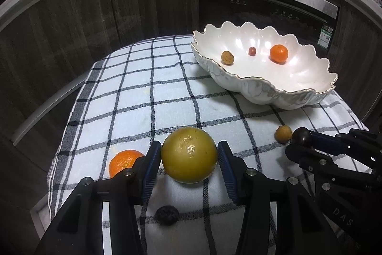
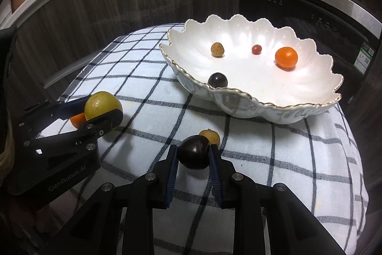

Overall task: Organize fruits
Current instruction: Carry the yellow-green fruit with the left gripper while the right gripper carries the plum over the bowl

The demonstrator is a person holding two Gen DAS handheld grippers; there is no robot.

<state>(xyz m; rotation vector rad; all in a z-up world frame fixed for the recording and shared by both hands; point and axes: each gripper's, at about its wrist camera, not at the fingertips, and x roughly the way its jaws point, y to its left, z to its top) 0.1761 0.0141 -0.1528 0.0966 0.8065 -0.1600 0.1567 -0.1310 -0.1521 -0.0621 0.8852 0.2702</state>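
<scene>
Inside bowl [image 2: 310, 109] — mandarin [image 2: 286, 57], longan [image 2: 217, 49], plum [image 2: 217, 80].

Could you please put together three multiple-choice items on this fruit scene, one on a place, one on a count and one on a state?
1. Where does the small tan fruit outside the bowl lie?
A. on the checked cloth beside the right tongs
B. under the bowl
C. on the counter behind

2. How many fruits lie in the white bowl in the right wrist view?
A. two
B. four
C. six

3. What are the left tongs doing?
A. hanging open above the bowl
B. closed on nothing
C. closed on the yellow-green fruit

Answers:
1 A: the small tan fruit rests on the checked cloth just past the right tongs.
2 B: the white bowl holds four.
3 C: the left tongs press both sides of the yellow-green fruit.
</scene>
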